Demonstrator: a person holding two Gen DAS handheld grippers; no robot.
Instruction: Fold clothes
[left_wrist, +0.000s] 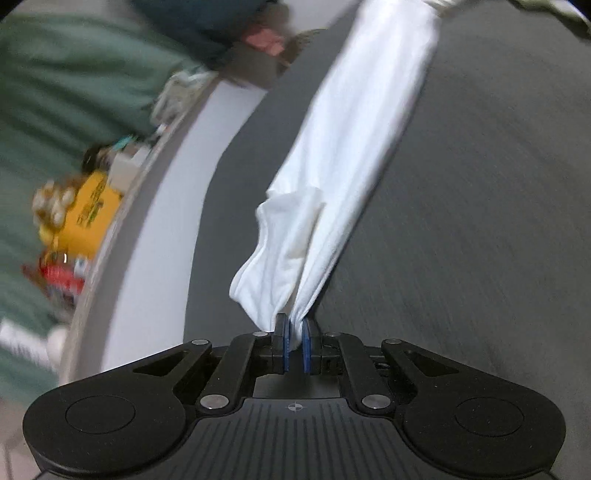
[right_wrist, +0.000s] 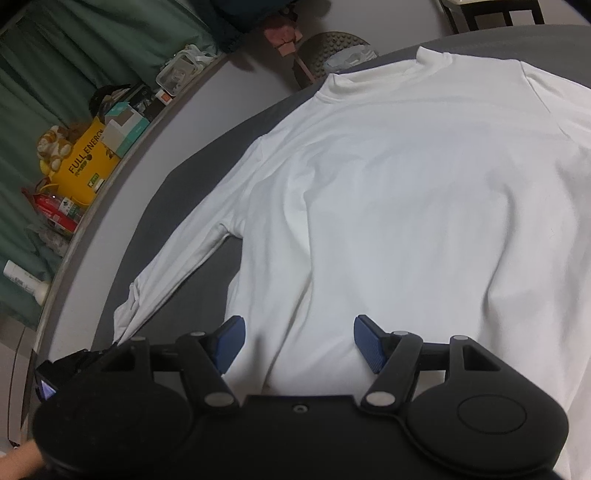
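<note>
- Shirt (right_wrist: 406, 192), white with long sleeves and a raised collar, lay spread flat on the dark grey worktop (right_wrist: 192, 192), collar at the far end and hem nearest the right tongs.
- Its sleeve (left_wrist: 354, 140) was stretched taut off the surface, the cuff end pinched between the blue pads of the left tongs (left_wrist: 294, 345), which were clenched on the cloth.
- Right tongs (right_wrist: 299, 341) hovered wide apart over the hem, gripping nothing.
- Judging by the soft creases and the way the cuff bunched at the pads, the fabric looked light, limp and stretchy, so it would likely sag and drag when lifted by one point.
- Good places to take hold seemed to be the cuffs, the hem corners and the shoulder seams, where doubled cloth gives the pads something to bite.
- Blur in the left view suggested quick motion; thin knit could slip from a shallow pinch.
</note>
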